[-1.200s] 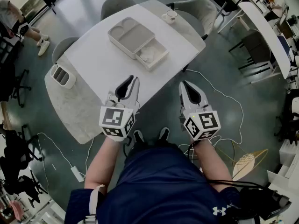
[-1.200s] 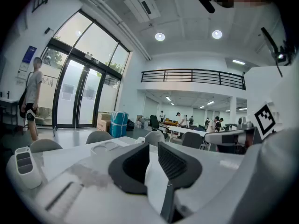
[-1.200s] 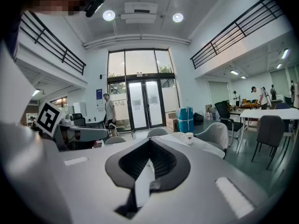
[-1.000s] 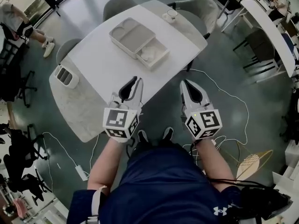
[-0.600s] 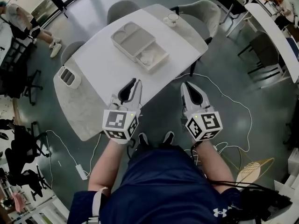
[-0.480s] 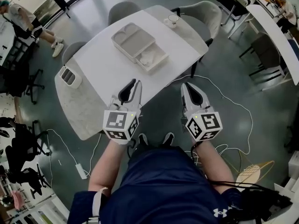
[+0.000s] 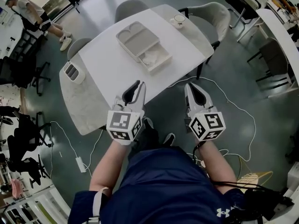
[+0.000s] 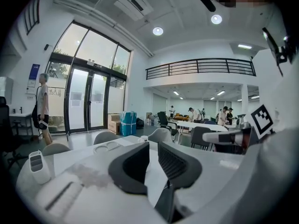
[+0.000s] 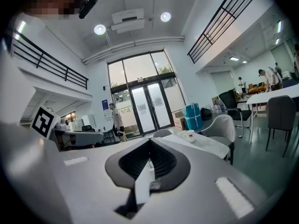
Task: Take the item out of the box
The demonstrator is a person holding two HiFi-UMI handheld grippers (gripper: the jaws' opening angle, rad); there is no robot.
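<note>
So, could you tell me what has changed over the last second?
The person has taken a step: one shoe now sits ahead of the other, and both grippers drifted slightly along. Nothing was grasped or released. The left gripper is still slightly open and empty, the right gripper still shut, and the open box lies untouched on the table.

White table [image 7: 107, 62]. Pale grey box [image 7: 140, 43]. Both the left gripper [image 7: 138, 84] and right gripper [image 7: 189, 85] are white, dark grey inside the jaws, with black-and-white square markers. Navy clothing [image 7: 159, 181]. Dark grey-green floor [image 7: 233, 83].
</note>
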